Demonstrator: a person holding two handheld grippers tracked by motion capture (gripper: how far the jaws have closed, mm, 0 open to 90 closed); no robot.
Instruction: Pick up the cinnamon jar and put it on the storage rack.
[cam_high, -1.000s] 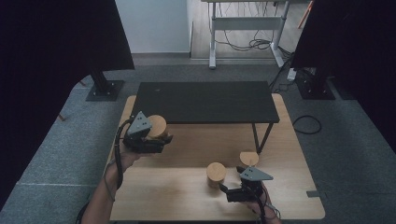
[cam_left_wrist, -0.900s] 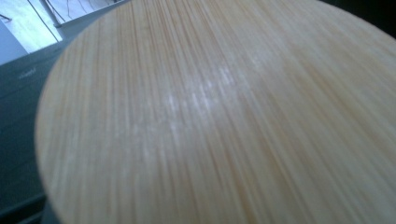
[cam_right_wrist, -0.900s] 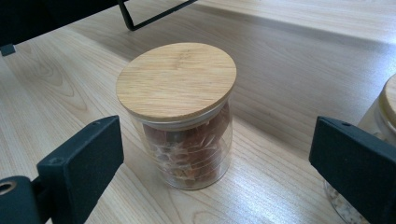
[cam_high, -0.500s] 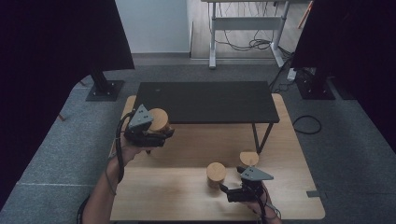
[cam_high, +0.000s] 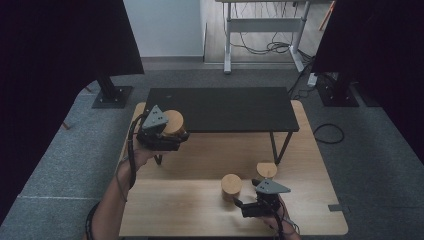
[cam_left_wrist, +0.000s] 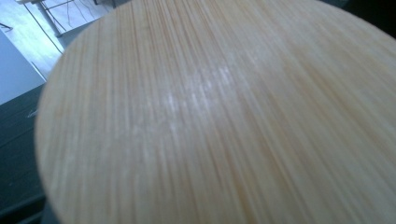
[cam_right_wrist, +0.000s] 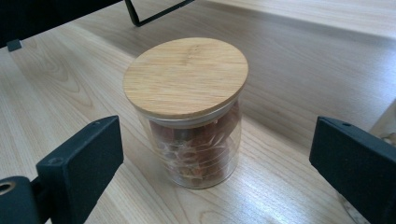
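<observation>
**High view: one jar lifted by the shelf, one jar framed on the table**

High view puts your left gripper (cam_high: 162, 134) at the near left corner of the black shelf (cam_high: 225, 107), raised off the wooden table (cam_high: 170, 210). Its jaws are closed as far as they go on a jar with a bamboo lid (cam_high: 172, 122), and that jar sits in their grip beside the shelf's left edge. From the left gripper view, the lid (cam_left_wrist: 219, 116) is pressed right up to the lens, with a strip of the dark shelf showing at the left.

Your right gripper (cam_high: 250, 204) rests low over the table, well in front of the shelf and toward its right end. In the right gripper view its jaws stand wide apart, holding nothing, with a second lidded jar (cam_right_wrist: 189, 112) upright on the wood between and just beyond them, touching neither pad. That jar (cam_high: 231, 186) stands in front of the shelf's right leg (cam_high: 278, 147). A third jar (cam_high: 266, 170) stands just beside that leg, nearer the shelf than the second.
</observation>
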